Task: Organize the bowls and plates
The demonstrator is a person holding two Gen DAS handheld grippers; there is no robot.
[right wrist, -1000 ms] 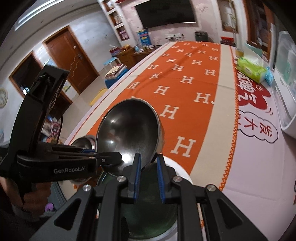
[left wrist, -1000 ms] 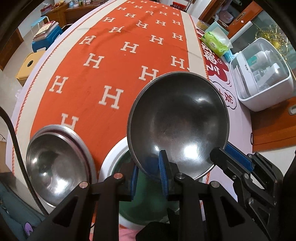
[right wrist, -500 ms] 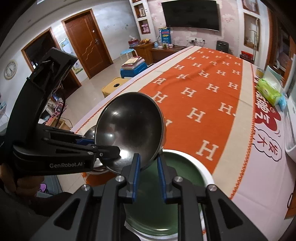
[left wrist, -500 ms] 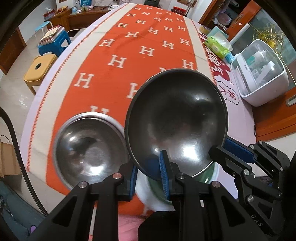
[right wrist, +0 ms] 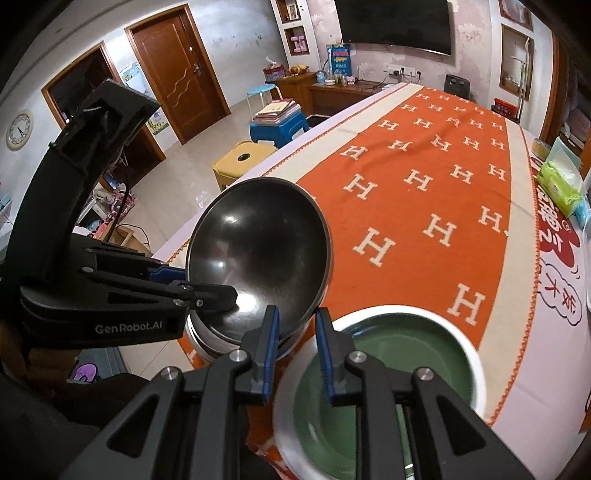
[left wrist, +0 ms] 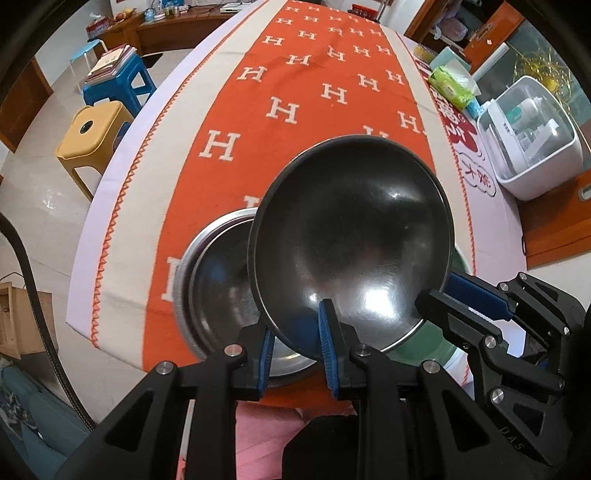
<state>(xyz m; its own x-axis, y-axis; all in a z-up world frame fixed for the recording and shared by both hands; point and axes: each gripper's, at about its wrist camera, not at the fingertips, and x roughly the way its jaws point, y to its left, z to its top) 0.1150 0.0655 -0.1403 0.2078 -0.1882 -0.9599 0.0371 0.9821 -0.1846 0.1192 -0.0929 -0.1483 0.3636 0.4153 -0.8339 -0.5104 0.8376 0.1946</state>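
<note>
Left wrist view
Left tool [left wrist: 295, 347]: pinching near rim of dark round steel bowl [left wrist: 351, 236], held tilted over shiny steel bowl [left wrist: 218, 280] near counter [left wrist: 122, 240] edge.
Open room: orange H-patterned cloth [left wrist: 295, 110] beyond.

Right wrist view
Right tool [right wrist: 295, 347]: pinching the dark bowl's rim, green white-rimmed dish [right wrist: 391, 369] just beside.

A long counter [right wrist: 517, 280] runs down the room under an orange cloth [right wrist: 424, 206] patterned with pale H letters. Beside it on the glossy pale tiled floor [right wrist: 207, 147] stand a yellow stool [right wrist: 242, 160] and a blue stool [right wrist: 279, 127] stacked with books. Two brown wooden doors [right wrist: 177, 81] break the whitish wall, a round clock [right wrist: 19, 130] hangs at the left, and a dark television [right wrist: 393, 24] hangs above a low wooden cabinet [right wrist: 332, 88].
</note>
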